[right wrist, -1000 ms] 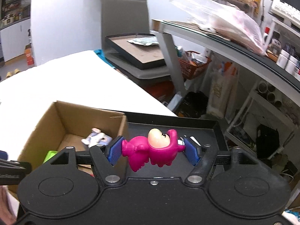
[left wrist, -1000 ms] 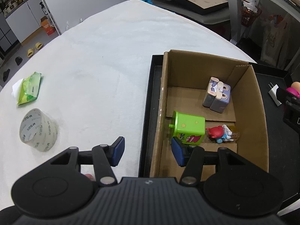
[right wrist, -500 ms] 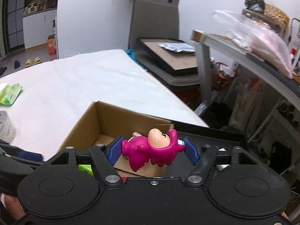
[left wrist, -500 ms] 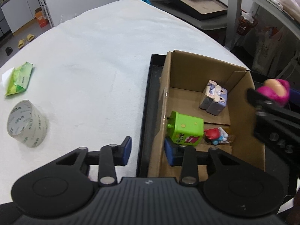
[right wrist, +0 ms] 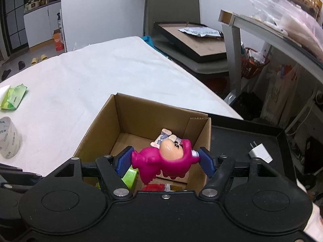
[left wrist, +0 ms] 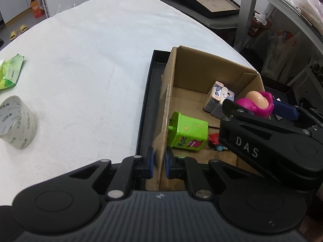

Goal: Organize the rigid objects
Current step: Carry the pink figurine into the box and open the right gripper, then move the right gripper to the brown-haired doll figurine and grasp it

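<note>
Closing in since a second ago, the left tool (left wrist: 159, 164) has gone from spread wide beside the cardboard box (left wrist: 210, 70) to pinching the box's near left wall between its blue pads. Over on the other side, the right tool (right wrist: 164, 162) has swung from above the black tray (right wrist: 242, 133) to right over the open box, and it keeps its grip on the pink figure (right wrist: 167, 161), pads pressed against both sides. From the left wrist view that figure (left wrist: 256, 103) now hangs above the box's right side, where a second ago it only peeked in at the frame edge. Down inside the box lie a green toy block (left wrist: 188, 131), a grey-purple bunny toy (left wrist: 219, 95) toward the far corner, and a small red toy (left wrist: 214, 138), partly hidden by the right tool. A white charger plug (right wrist: 260, 153) sits on the tray beside the box. On the white counter (left wrist: 90, 70), well apart to the left, the roll of tape (left wrist: 17, 122) and the green wipes pack (left wrist: 10, 74) sit as before.
</note>
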A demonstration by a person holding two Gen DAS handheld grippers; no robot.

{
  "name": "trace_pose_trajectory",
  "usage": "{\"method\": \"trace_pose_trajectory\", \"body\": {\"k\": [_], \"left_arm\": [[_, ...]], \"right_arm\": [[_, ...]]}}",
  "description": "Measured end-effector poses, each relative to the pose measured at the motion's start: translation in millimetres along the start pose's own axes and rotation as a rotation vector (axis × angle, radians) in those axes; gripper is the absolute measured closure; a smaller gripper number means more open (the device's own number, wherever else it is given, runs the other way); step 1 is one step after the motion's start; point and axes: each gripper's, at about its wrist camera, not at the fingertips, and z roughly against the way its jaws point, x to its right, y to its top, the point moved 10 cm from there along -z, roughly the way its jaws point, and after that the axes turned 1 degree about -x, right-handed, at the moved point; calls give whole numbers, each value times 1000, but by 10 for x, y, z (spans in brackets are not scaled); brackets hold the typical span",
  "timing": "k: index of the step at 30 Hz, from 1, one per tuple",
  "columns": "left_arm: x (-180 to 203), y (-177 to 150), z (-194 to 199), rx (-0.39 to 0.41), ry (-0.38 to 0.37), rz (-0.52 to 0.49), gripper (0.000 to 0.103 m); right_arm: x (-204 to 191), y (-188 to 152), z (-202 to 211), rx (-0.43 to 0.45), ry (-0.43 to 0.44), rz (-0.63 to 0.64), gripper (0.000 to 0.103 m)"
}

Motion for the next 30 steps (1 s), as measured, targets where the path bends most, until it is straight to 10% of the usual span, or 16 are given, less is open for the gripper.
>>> {"method": "trace_pose_trajectory", "body": {"k": [30], "left_arm": [[74, 26, 192, 15, 84, -126, 77]], "right_arm": [[775, -269, 638, -5, 13, -192, 5]]}}
